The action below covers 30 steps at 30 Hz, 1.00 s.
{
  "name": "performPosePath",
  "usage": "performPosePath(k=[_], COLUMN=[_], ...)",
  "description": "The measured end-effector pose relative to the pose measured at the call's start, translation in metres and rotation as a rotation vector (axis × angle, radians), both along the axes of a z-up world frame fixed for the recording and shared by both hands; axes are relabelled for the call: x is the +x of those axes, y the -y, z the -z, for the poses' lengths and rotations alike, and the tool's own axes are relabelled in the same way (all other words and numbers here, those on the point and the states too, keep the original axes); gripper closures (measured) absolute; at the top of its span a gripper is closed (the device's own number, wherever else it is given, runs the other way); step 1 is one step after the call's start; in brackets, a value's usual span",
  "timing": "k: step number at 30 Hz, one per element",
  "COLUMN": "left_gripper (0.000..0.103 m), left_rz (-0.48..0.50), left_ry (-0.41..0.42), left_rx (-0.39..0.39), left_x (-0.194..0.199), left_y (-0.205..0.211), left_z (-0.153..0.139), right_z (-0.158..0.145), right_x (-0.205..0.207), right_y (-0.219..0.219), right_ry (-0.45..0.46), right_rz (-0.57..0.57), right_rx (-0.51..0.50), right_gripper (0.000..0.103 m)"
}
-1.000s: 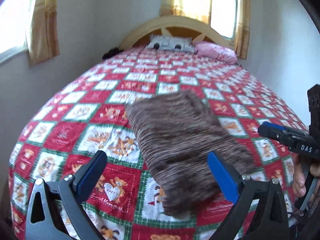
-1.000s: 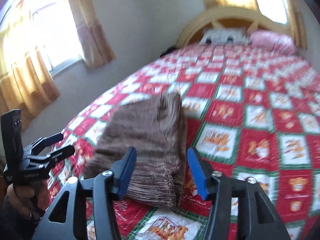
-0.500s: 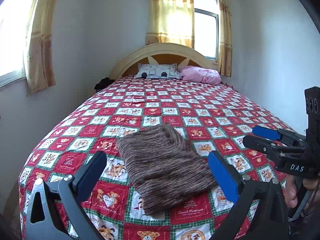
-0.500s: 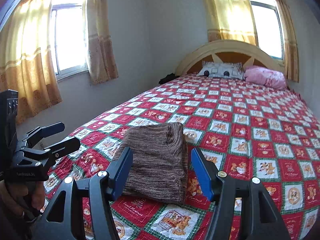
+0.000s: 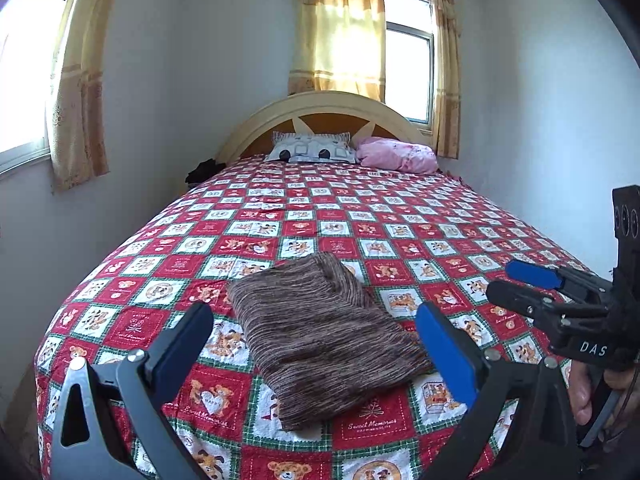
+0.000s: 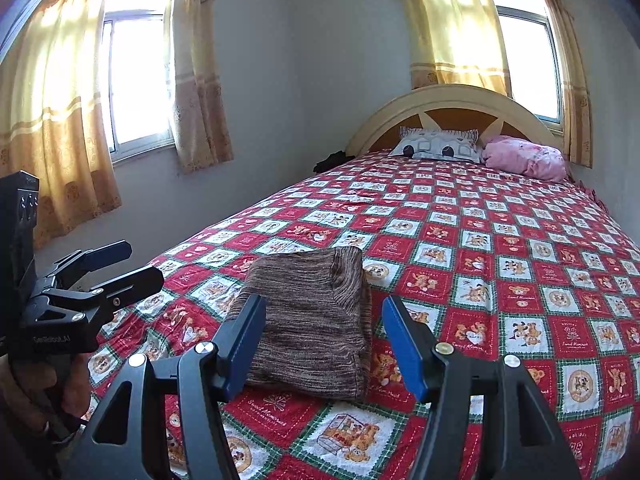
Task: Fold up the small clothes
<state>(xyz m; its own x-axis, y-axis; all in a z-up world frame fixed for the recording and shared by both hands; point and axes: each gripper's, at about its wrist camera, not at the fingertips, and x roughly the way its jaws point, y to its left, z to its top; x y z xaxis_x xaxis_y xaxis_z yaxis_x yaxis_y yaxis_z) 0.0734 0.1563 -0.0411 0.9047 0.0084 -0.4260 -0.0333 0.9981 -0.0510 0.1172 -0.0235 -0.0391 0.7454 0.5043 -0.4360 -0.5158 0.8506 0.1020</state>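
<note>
Soft brown sweater [image 5: 320,336] lies folded near the bed's [image 5: 400,216] foot edge.
It looks light and floppy; pinch a folded edge. Left hand-held gripper [image 5: 314,344] and right hand-held gripper [image 6: 324,344] are both open, holding nothing.

Ribbed knit garment [image 5: 320,344] — printed cotton bedspread [image 5: 400,220].

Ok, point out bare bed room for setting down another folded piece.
Free: the quilt between the folded knit and the pillows, and right of the knit. Crowded: the near edge, where the left gripper and right gripper hover.
</note>
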Motion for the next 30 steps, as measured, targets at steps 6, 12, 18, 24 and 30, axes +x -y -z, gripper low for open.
performPosePath(k=[6,12,18,24,30], left_gripper=[0.000,0.000,0.000,0.000,0.000], left_rz=[0.001,0.001,0.000,0.005,0.004], left_ry=[-0.005,-0.004,-0.007,-0.011,-0.013], left_rx=[0.001,-0.002,0.002,0.000,0.001], left_x=[-0.0007,-0.0005,-0.0007,0.0006,0.0015], left_y=[0.0019,0.0025,0.0037,0.0034,0.0031], left_z=[-0.0001,-0.0001,-0.0005,0.0016,0.0027], right_z=[-0.0004,-0.0009,-0.0004,0.0009,0.0009], right_x=[-0.0009,-0.0032,-0.0044,-0.0049,-0.0072], right_y=[0.0010,0.0015,0.0017,0.0020,0.0049], right_ry=[-0.002,0.001,0.007,0.005,0.017], right_rz=[0.007,0.006,0.004,0.005,0.015], right_rx=[0.007,0.011,0.017,0.017,0.023], right_gripper=[0.041,0.041,0.041,0.041,0.041])
